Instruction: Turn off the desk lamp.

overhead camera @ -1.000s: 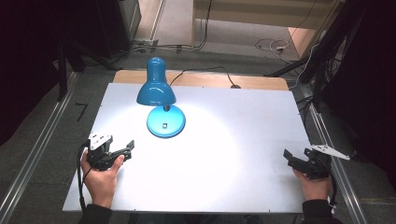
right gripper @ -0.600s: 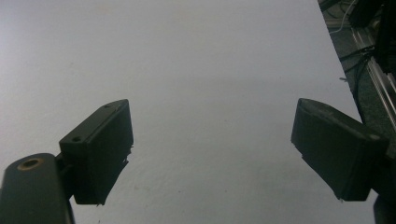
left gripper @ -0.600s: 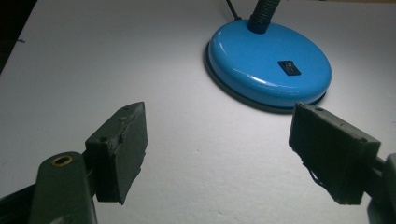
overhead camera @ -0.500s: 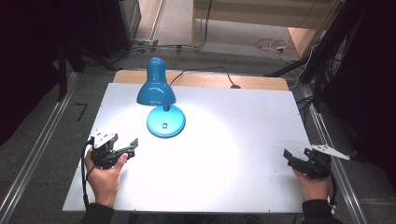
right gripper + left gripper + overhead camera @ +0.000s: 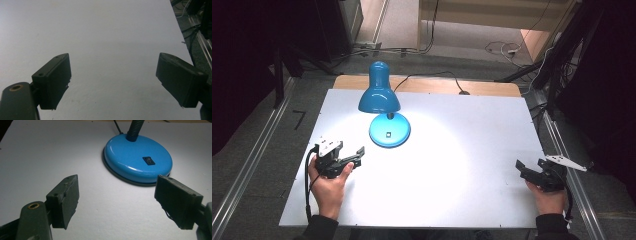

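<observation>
Looks like a lab or test rig: white board (image 5: 472, 165) on a wooden table (image 5: 492, 88), metal rails (image 5: 247, 165) either side, loose cables (image 5: 502, 49) on the floor (dark surroundings), desk lamp (image 5: 379, 97) lit.

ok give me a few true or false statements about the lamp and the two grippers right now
1. The blue desk lamp is lit and casts a bright pool on the white table. True.
2. The left gripper is shut on the lamp's base. False: its jaws stand wide open, short of the base.
3. A black rocker switch sits on top of the base. True.
4. The right gripper holds the lamp's cord. False: it is open with nothing between its jaws, near the table's right edge.
5. The lamp's shade lies tipped over on the table. False: it stands above the base.
</observation>
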The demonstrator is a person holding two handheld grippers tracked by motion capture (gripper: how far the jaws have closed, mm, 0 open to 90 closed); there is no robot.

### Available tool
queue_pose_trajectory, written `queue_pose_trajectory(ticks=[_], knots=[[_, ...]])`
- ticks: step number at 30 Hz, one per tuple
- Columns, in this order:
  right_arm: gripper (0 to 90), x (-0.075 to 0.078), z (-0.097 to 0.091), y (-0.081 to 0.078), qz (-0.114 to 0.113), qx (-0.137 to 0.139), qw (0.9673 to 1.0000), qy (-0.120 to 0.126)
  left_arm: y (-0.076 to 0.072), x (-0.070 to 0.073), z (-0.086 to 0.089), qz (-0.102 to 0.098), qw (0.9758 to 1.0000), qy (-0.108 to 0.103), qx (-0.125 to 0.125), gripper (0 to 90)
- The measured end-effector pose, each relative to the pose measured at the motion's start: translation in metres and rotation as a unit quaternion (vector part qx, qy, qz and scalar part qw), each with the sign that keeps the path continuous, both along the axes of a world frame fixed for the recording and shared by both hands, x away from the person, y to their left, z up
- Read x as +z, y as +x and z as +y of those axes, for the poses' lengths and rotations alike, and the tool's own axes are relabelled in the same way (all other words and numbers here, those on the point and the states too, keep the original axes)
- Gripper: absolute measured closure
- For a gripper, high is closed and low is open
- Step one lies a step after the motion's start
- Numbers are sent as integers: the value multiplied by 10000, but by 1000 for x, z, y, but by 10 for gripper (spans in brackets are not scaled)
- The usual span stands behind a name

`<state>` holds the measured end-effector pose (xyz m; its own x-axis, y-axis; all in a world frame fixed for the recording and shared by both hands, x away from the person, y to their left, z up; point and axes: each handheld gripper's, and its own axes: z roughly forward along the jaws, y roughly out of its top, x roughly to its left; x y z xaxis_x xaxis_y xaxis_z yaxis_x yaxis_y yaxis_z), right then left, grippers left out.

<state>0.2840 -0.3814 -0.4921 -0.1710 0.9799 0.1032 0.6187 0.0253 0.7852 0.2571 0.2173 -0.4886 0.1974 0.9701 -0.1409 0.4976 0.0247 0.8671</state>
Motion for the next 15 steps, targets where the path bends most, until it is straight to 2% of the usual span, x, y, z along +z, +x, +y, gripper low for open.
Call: queue_pose_trajectory(ticks=[15], knots=[[115,0,0,0,3,-16,10000,7,6,-1,-7,1,10000,-11,-51,216]])
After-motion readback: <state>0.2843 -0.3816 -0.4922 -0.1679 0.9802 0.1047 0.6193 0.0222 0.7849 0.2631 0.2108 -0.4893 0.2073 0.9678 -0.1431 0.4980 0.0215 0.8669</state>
